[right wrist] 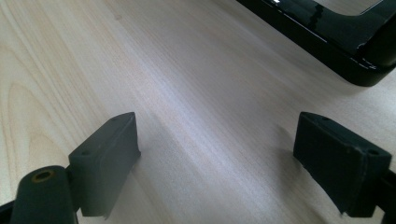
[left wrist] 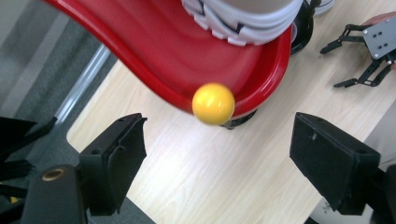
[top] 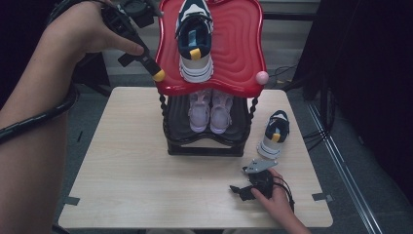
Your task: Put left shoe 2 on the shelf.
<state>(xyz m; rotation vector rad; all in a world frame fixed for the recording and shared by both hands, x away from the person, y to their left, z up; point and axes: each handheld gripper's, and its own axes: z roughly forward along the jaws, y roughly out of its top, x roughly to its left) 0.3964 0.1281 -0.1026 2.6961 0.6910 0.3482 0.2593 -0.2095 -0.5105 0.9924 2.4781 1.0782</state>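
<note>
A two-tier shoe rack stands at the back of the table. Its red top shelf (top: 238, 53) carries a navy and white sneaker (top: 195, 41) with a yellow tab. A matching sneaker (top: 274, 134) lies on the table to the right of the rack. My left gripper (top: 138, 36) is held up beside the shelf's front left corner. In the left gripper view its jaws (left wrist: 217, 135) stand wide open, with the corner's yellow ball knob (left wrist: 213, 103) just beyond them, untouched. My right gripper (top: 238, 191) rests low at the front right, open over bare wood (right wrist: 217, 123).
A pair of pink and white shoes (top: 209, 111) sits on the black lower shelf. A pink ball knob (top: 262, 77) marks the red shelf's front right corner. The rack's black base (right wrist: 327, 32) lies ahead of the right gripper. The wooden table (top: 136, 165) extends left and front.
</note>
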